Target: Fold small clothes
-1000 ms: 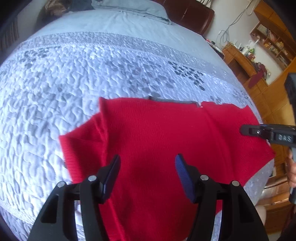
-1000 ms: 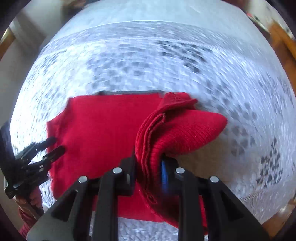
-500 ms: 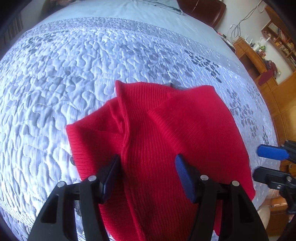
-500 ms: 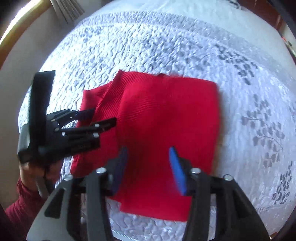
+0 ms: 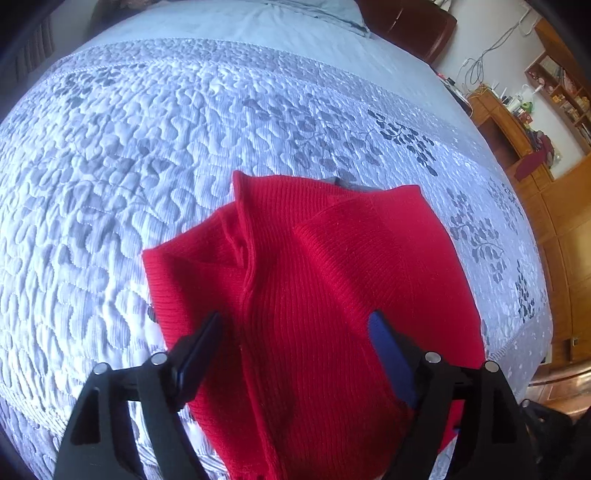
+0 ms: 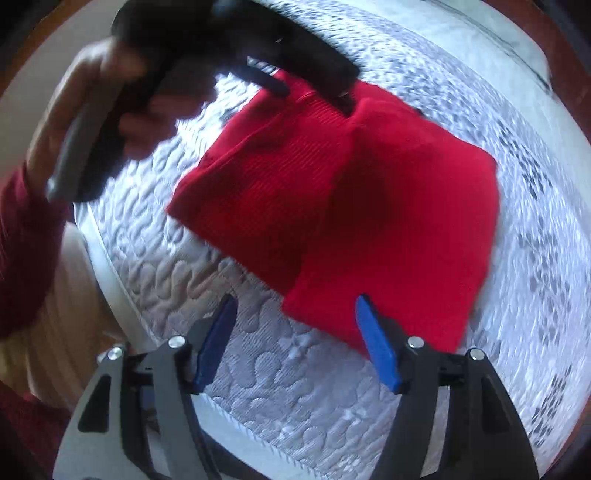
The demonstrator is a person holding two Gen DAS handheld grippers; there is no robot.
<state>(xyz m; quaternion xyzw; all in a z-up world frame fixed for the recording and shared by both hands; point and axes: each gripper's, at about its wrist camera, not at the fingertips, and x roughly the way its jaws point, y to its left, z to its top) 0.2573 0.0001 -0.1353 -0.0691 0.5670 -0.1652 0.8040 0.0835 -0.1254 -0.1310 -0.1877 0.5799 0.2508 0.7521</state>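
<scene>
A red knit garment [image 5: 317, 288] lies on the quilted bed, with its right part folded over the middle. It also shows in the right wrist view [image 6: 369, 206]. My left gripper [image 5: 295, 332] is open and empty, hovering just above the garment's near part. My right gripper [image 6: 295, 328] is open and empty, over the bedspread at the garment's near edge. The left gripper also shows in the right wrist view [image 6: 310, 88], blurred, over the garment's far corner, held by a hand [image 6: 85, 110].
The bed is covered by a grey-white quilted bedspread [image 5: 147, 147] with a leaf pattern. Its edge [image 6: 122, 280] runs near my right gripper. Wooden cabinets [image 5: 569, 229] and shelves stand to the right of the bed. A dark headboard [image 5: 406, 22] is at the far end.
My right gripper carried the garment's right side over the middle, let it go and pulled back to the bed edge. My left gripper stayed open above the garment.
</scene>
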